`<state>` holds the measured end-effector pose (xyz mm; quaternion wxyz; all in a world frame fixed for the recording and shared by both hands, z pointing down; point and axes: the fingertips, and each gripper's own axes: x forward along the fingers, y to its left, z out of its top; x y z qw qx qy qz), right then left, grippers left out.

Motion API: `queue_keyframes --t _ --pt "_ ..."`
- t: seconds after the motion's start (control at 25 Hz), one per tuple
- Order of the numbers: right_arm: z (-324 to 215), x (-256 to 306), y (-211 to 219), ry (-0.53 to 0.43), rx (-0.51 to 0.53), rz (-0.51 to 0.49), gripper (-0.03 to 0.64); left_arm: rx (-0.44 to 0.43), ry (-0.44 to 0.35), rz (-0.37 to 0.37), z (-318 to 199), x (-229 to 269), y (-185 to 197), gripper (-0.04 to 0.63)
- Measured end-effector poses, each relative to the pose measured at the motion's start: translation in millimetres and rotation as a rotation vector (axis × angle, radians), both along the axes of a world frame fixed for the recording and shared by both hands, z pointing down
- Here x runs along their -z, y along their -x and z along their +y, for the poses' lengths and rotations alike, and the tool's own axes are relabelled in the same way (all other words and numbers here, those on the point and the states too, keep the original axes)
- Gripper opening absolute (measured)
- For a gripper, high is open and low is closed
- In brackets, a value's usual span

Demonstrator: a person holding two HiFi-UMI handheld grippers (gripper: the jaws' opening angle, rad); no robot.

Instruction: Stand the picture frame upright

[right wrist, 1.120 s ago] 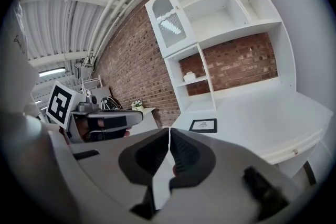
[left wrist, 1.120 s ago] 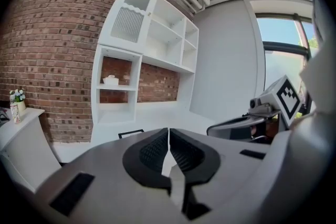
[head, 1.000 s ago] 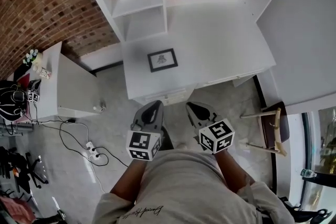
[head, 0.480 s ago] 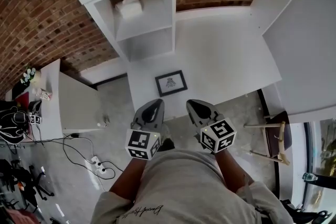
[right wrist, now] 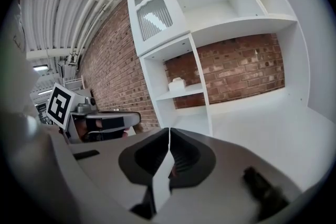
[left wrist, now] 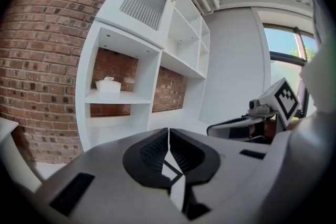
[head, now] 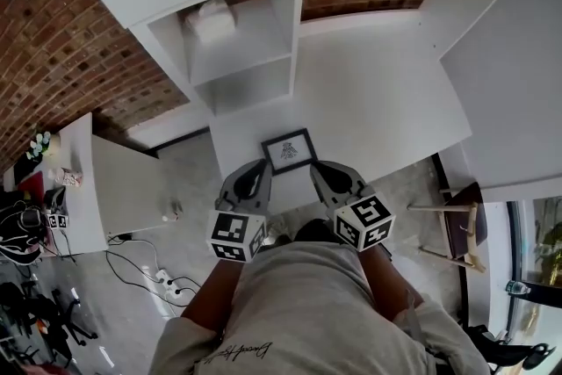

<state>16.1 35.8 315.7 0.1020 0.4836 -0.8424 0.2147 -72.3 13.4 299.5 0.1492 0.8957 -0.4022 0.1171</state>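
**Two hand-held grippers shut, picture frame (head: 290, 150) flat between them**

At the left, the left hand-held gripper (head: 260, 168) has its jaws pressed together with nothing held. Just beside its tip, the picture frame lies flat, face up, near the front edge of the white worktop (head: 386, 92). At the frame's other side, the right hand-held gripper (head: 318, 171) is likewise closed and empty.

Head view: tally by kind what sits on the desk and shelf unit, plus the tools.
Picture frame, flat on the desk: 1
White box on the shelf: 1
Tools, left tool and right tool, both shut: 2
Total: 4
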Motion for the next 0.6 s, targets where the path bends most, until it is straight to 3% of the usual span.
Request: queue_keyframes --t 0.36,0.6 --pt "-22 -11 -22 0.039 0.06 0.018 0.029 0.054 0.023 0.029 -18 -7 -19 0.021" --pt "-38 -16 -32 0.051 0.113 0.018 0.029 0.103 0.065 -0.011 -26 -19 -22 0.021"
